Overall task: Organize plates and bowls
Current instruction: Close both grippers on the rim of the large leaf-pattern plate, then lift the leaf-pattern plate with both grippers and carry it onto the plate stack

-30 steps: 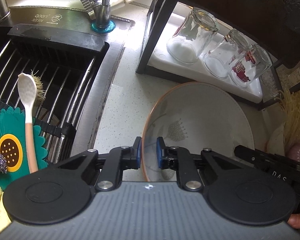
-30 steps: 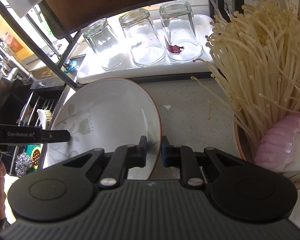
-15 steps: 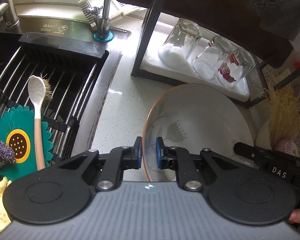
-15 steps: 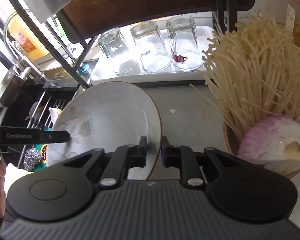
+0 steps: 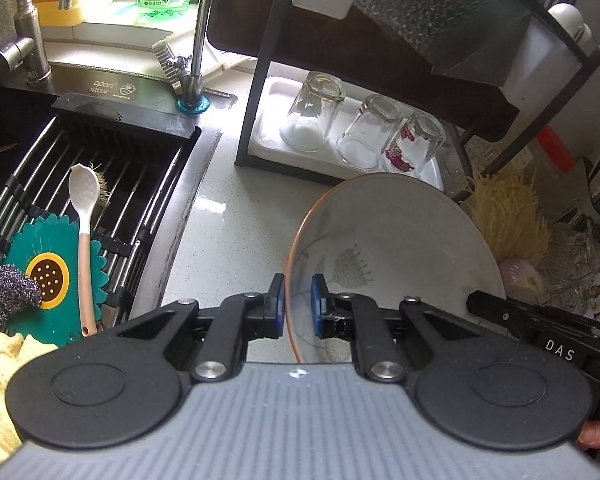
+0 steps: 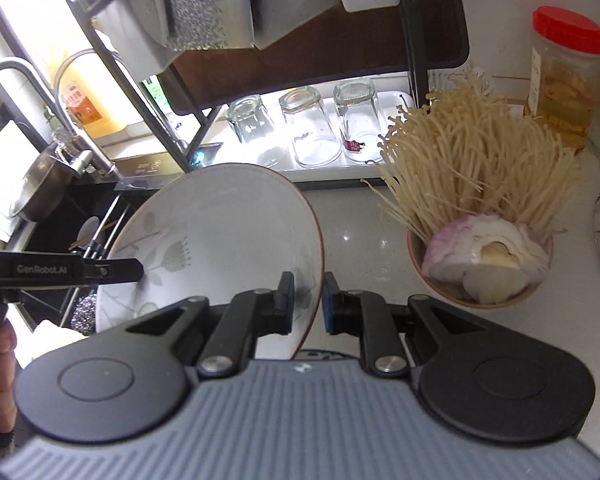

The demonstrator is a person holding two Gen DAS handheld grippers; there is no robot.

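A white bowl with a brown rim and a grey flower print (image 5: 392,240) hangs tilted above the counter, held by both grippers. My left gripper (image 5: 298,306) is shut on its left rim. My right gripper (image 6: 309,302) is shut on its right rim; the bowl (image 6: 220,232) shows there too. The dark dish rack (image 6: 300,40) stands behind, with white dishes on its upper tier.
Three upturned glasses (image 5: 364,136) sit on a white tray under the rack. A small bowl of enoki mushrooms and onion (image 6: 480,248) stands to the right, a red-lidded jar (image 6: 564,80) behind it. The sink with drying rack, spoon (image 5: 83,216) and scrubbers lies left.
Both grippers have lifted the bowl higher above the counter, still gripping its rim. More of the rack's upper tier and the bottles behind the sink have come into view.
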